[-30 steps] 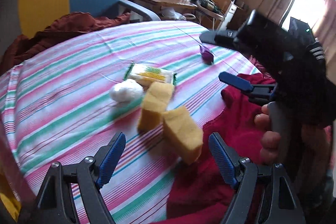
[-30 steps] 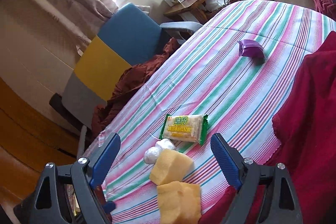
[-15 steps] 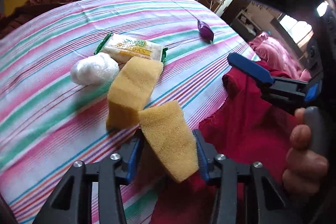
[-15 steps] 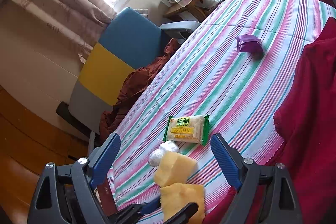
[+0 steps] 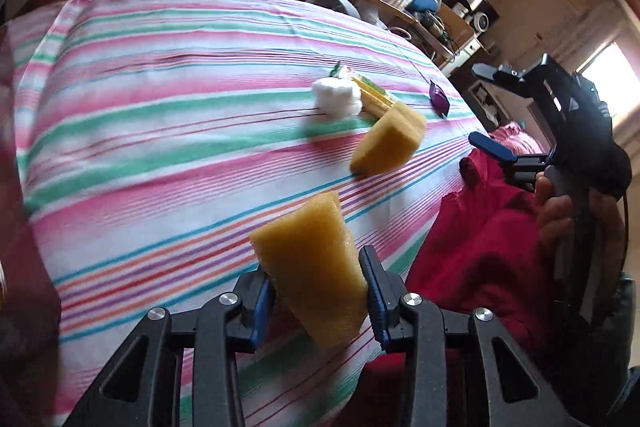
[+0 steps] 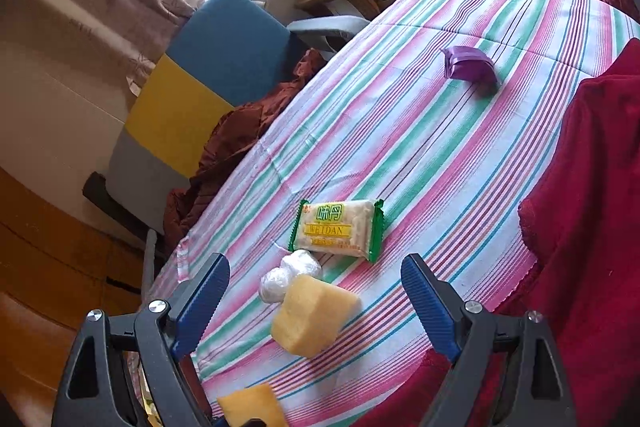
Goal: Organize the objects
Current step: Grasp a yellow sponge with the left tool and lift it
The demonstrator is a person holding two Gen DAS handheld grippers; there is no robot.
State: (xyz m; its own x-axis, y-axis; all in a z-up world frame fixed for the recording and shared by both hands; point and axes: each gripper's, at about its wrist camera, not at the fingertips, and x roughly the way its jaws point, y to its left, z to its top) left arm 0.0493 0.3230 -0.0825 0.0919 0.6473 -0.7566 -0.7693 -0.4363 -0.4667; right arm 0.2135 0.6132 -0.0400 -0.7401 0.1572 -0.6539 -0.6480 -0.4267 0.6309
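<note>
Yellow sponge [image 5: 316, 271] sits clamped in the left gripper [image 5: 316, 297] jaws, low centre of the frame, above the striped counter [image 5: 160, 147]. Right gripper [image 6: 316, 301] jaws stand wide apart over a second sponge [image 6: 314, 319] lying on the cloth.

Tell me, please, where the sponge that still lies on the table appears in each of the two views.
Left wrist view: the loose sponge lies right of centre, beyond the held sponge in the left gripper.
Right wrist view: it lies low in the middle, between the open fingers of the right gripper.
Shared landmark: the white ball touches it on its far side.
</note>
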